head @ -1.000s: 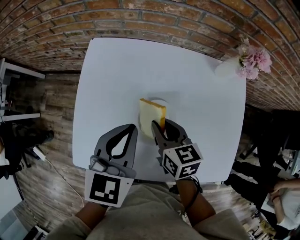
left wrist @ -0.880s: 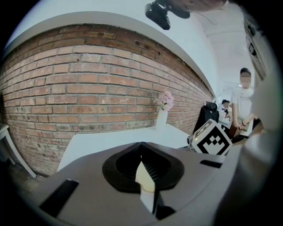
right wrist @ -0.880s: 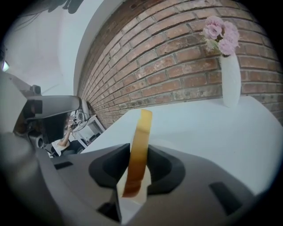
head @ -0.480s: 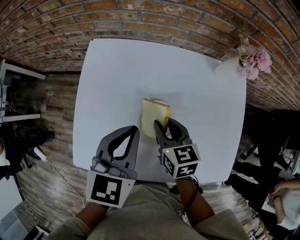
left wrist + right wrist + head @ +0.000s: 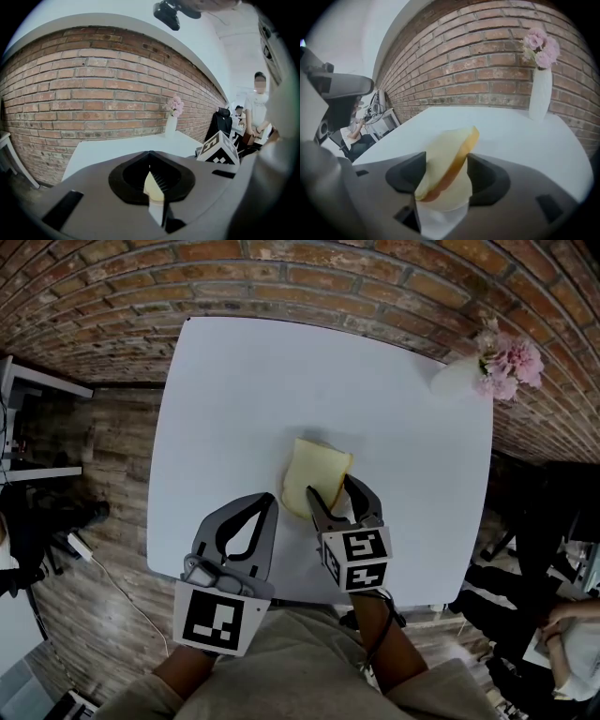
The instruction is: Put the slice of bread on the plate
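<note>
From the head view, the bread (image 5: 316,476) leans tilted near the middle of the white table (image 5: 244,390), between the jaws of the right gripper (image 5: 330,488). The left gripper (image 5: 265,499) hovers just left of it, and a vase (image 5: 461,374) stands at the far right corner. In the left gripper view, the left gripper (image 5: 150,155) has its jaws together and empty. In the right gripper view, the right gripper (image 5: 445,161) has just been opening; the bread (image 5: 447,161) stands slanted between its parted jaws, unclamped.

Office-like room; brick wall (image 5: 281,277), wood floor (image 5: 112,427), white table (image 5: 281,381), side desk (image 5: 42,381)
</note>
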Action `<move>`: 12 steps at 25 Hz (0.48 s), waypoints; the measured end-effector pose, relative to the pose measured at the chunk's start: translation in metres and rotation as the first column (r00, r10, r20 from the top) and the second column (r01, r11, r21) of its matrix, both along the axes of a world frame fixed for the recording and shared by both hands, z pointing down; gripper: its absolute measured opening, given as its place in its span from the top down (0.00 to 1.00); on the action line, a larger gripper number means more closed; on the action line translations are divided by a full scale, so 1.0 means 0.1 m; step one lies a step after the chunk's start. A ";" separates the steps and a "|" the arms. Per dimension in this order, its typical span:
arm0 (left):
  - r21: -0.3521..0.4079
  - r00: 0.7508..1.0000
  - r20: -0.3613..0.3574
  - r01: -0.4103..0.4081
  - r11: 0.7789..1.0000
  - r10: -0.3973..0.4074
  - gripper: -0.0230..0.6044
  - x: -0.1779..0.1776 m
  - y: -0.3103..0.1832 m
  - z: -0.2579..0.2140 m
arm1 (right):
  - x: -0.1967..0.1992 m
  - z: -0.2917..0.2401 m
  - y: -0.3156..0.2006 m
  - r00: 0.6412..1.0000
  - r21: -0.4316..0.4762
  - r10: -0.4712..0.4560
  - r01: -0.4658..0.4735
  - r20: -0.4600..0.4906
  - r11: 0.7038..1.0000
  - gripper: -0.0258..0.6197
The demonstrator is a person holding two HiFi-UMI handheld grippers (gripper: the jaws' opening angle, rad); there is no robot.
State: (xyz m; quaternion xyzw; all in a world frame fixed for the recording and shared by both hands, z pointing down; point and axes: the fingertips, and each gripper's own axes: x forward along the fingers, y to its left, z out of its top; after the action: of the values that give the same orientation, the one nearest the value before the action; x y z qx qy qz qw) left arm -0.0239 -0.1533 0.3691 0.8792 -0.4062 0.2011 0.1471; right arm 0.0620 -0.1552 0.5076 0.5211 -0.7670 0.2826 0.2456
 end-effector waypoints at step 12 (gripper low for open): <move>0.001 1.000 -0.005 0.012 1.000 -0.012 0.95 -0.05 0.01 -0.01 | 0.10 0.12 0.03 0.996 -0.029 0.030 -0.032 -0.082 0.999 0.48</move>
State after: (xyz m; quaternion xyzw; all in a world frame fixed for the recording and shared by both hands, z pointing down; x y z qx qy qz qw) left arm -0.0290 -0.1521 0.3677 0.8772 -0.4114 0.1979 0.1491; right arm 0.0717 -0.1522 0.5193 0.5403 -0.7437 0.2765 0.2802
